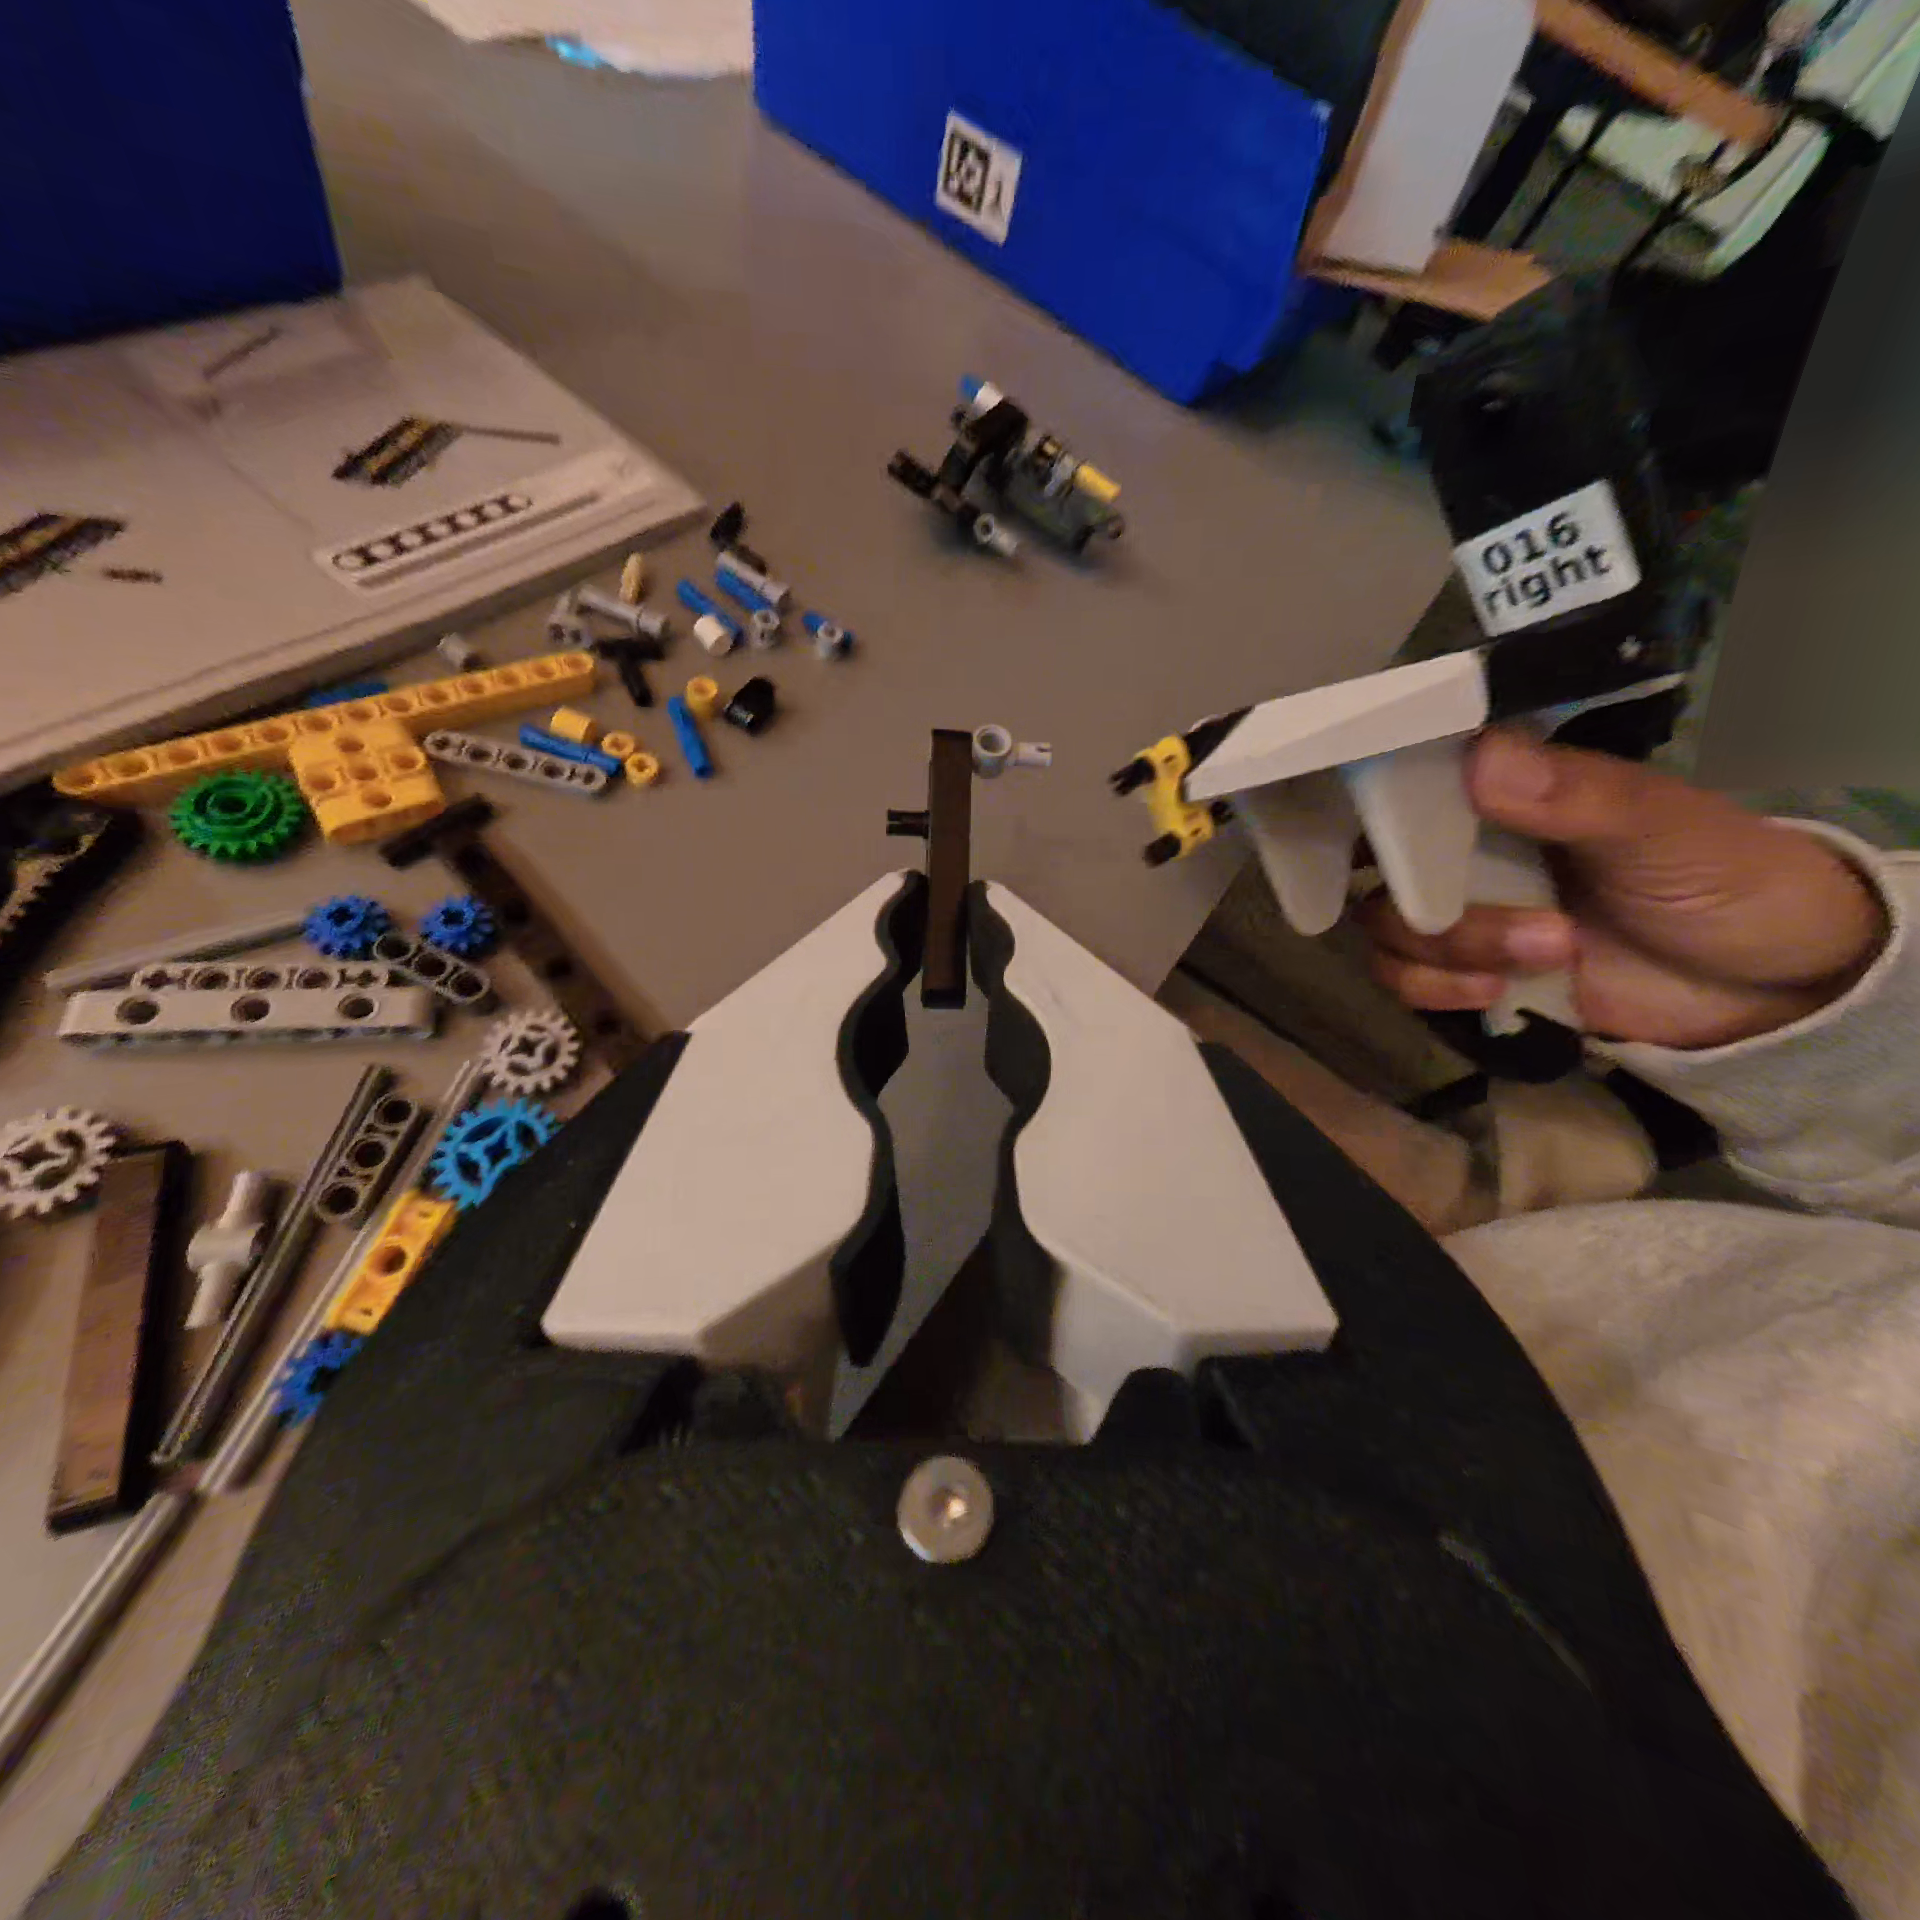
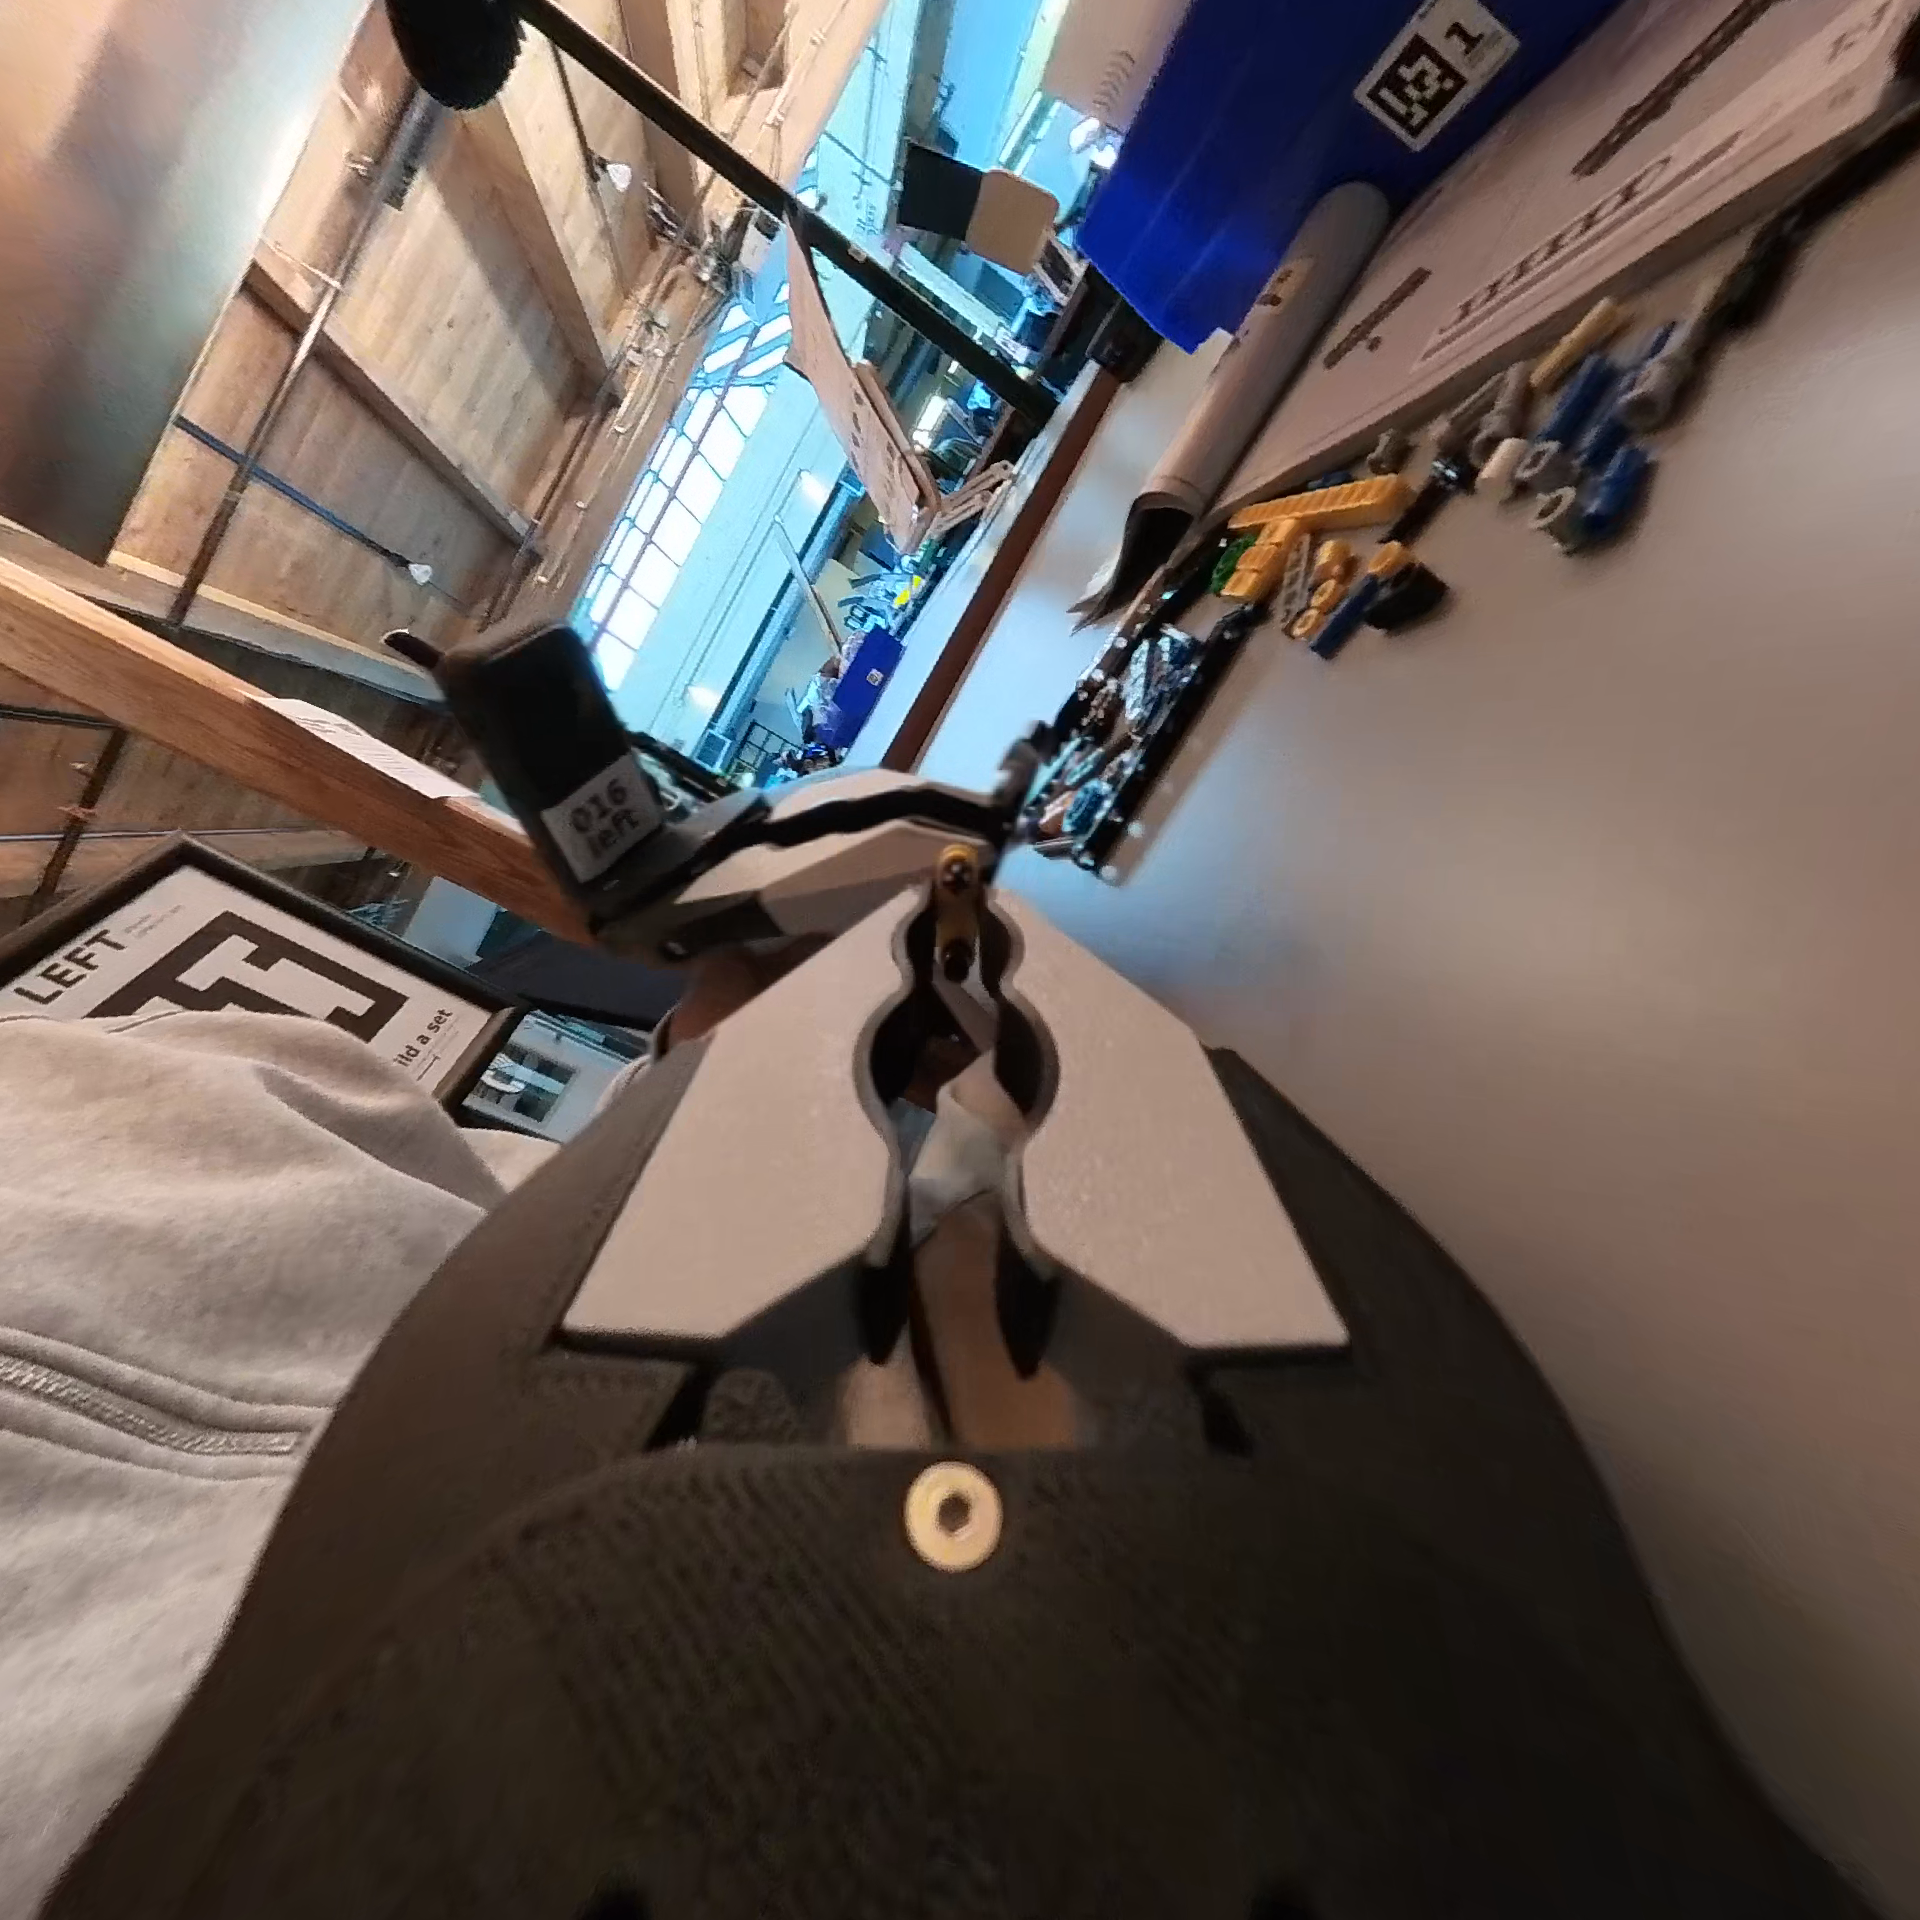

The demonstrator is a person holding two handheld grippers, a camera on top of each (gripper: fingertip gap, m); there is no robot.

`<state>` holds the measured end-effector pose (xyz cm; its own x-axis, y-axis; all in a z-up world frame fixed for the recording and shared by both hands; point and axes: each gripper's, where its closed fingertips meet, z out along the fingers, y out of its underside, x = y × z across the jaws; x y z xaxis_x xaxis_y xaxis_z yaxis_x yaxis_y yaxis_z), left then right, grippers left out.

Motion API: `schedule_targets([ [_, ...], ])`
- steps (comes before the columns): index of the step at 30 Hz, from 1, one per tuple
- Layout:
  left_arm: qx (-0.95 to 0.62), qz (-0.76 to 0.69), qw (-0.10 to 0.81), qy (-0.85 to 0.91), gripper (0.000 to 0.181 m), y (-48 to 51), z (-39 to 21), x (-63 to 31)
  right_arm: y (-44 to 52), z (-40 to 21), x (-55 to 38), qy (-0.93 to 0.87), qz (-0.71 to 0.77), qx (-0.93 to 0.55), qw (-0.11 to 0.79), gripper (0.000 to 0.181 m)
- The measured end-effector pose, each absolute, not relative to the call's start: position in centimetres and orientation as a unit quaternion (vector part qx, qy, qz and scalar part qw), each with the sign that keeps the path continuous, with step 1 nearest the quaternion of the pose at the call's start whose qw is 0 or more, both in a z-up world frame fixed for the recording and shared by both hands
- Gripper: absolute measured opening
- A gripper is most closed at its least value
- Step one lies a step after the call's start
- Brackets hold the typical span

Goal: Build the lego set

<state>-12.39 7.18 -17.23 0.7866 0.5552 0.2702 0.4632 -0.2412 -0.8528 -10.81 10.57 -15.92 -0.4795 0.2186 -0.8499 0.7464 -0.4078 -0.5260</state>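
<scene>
My left gripper (image 1: 943,891) is shut on a thin black beam (image 1: 948,831) held upright above the table; a black pin sticks out of its left side and a grey connector (image 1: 997,750) sits at its top right. My right gripper (image 2: 956,914) is shut on a small yellow piece with black pins (image 2: 958,883). In the left wrist view the right gripper (image 1: 1195,795) hangs to the right of the beam, apart from it, with the yellow piece (image 1: 1169,795) at its tips. In the right wrist view the left gripper (image 2: 997,805) lies just beyond my fingertips.
Loose parts lie on the grey table (image 1: 727,343): a yellow beam assembly (image 1: 343,743), a green gear (image 1: 237,812), blue gears, grey beams, blue pins. An instruction booklet (image 1: 270,488) lies far left. A small black sub-assembly (image 1: 1013,478) sits mid-table. Blue bins (image 1: 1039,156) stand behind.
</scene>
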Motion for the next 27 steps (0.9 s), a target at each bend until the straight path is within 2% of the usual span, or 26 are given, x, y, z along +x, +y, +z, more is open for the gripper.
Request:
schedule_targets([
  [1,-0.783,0.046,0.529,-0.324,0.006,7.3,-17.1,-12.3,10.7,-16.4,-10.9,0.516,-0.684,0.482,0.182,0.005],
  [6,-0.776,0.031,0.534,-0.334,0.006,7.2,-17.3,-12.3,11.5,-19.0,-11.3,0.644,-0.592,0.482,0.053,0.005],
  [11,-0.764,-0.009,0.547,-0.342,0.006,7.5,-17.3,-11.8,11.2,-20.2,-11.0,0.646,-0.577,0.493,0.083,0.005],
  [17,-0.748,-0.019,0.567,-0.345,0.006,7.8,-17.0,-11.7,11.5,-18.4,-11.5,0.608,-0.622,0.485,0.09,0.005],
  [22,-0.771,-0.011,0.528,-0.356,0.006,7.1,-18.5,-11.8,11.1,-18.8,-11.2,0.621,-0.613,0.48,0.094,0.005],
  [27,-0.739,-0.033,0.588,-0.328,0.006,7.9,-16.1,-11.1,10.8,-18.5,-11.2,0.62,-0.619,0.473,0.091,0.005],
])
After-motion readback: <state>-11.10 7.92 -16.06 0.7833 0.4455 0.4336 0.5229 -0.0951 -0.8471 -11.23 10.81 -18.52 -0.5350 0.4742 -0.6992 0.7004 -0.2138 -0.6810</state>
